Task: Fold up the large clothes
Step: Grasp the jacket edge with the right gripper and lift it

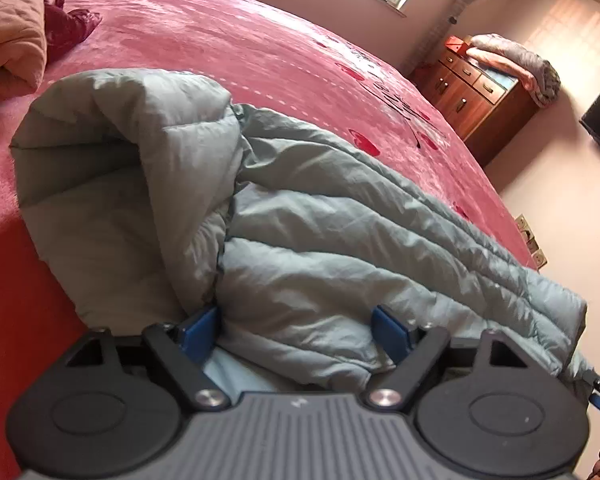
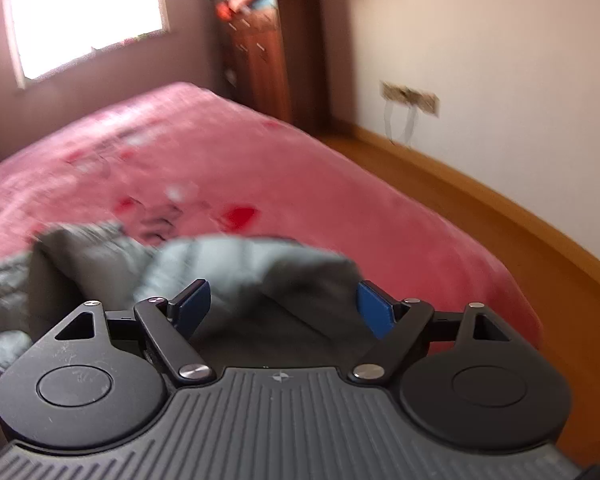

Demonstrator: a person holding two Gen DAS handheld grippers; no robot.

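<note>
The grey-green quilted down jacket (image 1: 320,216) is laid on the red bed (image 1: 220,40), near its edge, already doubled over; one part is rolled back at the left. Further folds are judged to be left. Its long axis is seen running from near-left to far-right. Both the left tongs (image 1: 296,330) and the right tongs (image 2: 284,308) are spread wide, with fabric between them but nothing gripped.

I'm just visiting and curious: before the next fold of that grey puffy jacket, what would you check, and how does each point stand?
1. Left tool open: ok, blue pads apart with jacket fabric between them.
2. Right tool open: ok.
3. Right tool clear of the fabric: cannot tell, view blurred.
4. Jacket wholly on the bed: not ok, hem reaches the bed's edge.
5. Folded part lying flat: not ok, it bulges.
</note>
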